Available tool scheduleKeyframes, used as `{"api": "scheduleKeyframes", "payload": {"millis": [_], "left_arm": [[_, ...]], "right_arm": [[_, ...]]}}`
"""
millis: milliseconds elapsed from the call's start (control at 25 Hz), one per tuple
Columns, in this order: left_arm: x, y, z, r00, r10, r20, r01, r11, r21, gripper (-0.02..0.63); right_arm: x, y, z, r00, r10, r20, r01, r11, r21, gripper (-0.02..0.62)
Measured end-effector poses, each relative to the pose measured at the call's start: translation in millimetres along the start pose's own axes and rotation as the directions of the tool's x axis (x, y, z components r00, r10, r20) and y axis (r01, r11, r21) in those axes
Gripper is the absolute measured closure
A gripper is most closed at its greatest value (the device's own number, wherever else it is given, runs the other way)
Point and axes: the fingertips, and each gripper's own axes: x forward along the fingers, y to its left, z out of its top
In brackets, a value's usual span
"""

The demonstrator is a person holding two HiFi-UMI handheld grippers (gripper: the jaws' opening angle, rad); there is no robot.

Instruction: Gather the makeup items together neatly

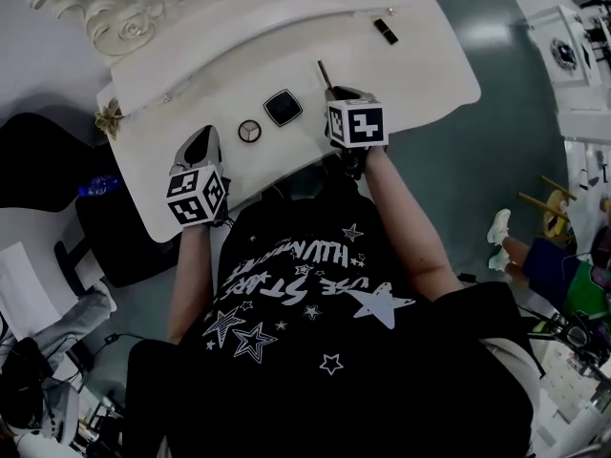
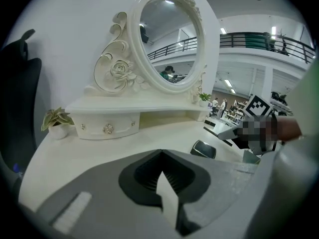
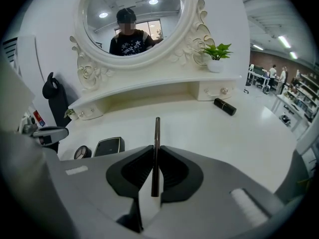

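The head view is dim, the other two brighter (fisheye-bent, black-cornered edges).

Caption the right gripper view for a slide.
Right gripper shut on a dark pencil over the white vanity; square compact, round compact left, black tube beyond.

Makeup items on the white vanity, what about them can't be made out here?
- Thin dark pencil: lower end hidden between the pads of the right gripper, right gripper view; its marker cube covers the lower part, head view.
- Round compact: contents too small, head view.
- Black tube: any print too small, both views.
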Motion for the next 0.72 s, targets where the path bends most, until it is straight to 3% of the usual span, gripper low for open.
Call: {"api": "scheduleKeyframes", "payload": {"millis": [280,720], "left_arm": [[-4,6,-4,0.999,-0.043,-0.002,0.043,0.999,0.012,0.604],[-8,9,-10,0.998,-0.069,-0.007,0.069,0.997,0.017,0.604]], "right_arm": [[6,25,-16,1.0,-0.002,-0.028,0.002,1.0,-0.021,0.528],[14,27,-30,0.995,-0.053,-0.084,0.042,0.991,-0.126,0.526]]}}
